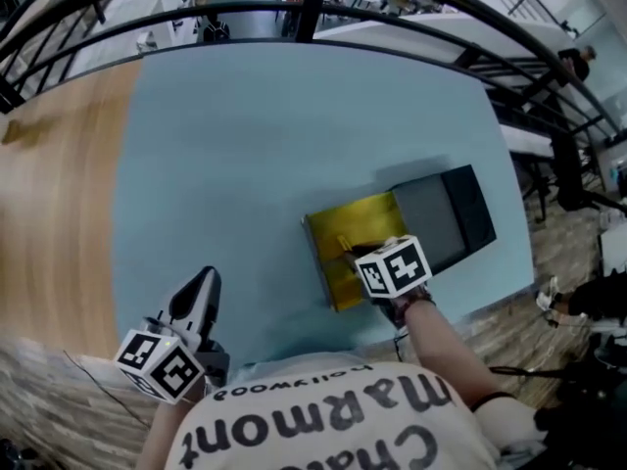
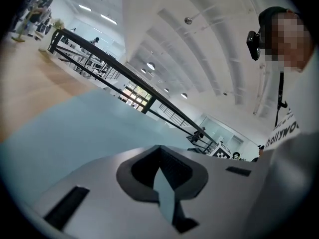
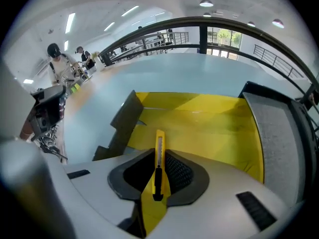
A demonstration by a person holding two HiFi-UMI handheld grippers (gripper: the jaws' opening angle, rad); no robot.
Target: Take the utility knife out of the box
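Observation:
An open box [image 1: 364,215] with a yellow lining lies on the pale blue table [image 1: 245,145], near its front right corner. Its dark lid [image 1: 446,218] with a grey insert is folded back to the right. My right gripper [image 3: 159,156] points steeply down into the box, under its marker cube [image 1: 393,267]. Its jaws are shut on the yellow utility knife [image 3: 159,148], which stands on edge between the pads above the box's yellow floor [image 3: 204,126]. My left gripper [image 1: 199,287] hovers near the table's front left edge, shut and empty [image 2: 160,153].
A dark flap [image 3: 124,119] rises at the box's left side, and the grey-lined lid [image 3: 276,128] lies to the right. The table's front edge runs just below the box. Wooden floor [image 1: 49,194] lies to the left, and a black railing [image 1: 294,8] stands behind.

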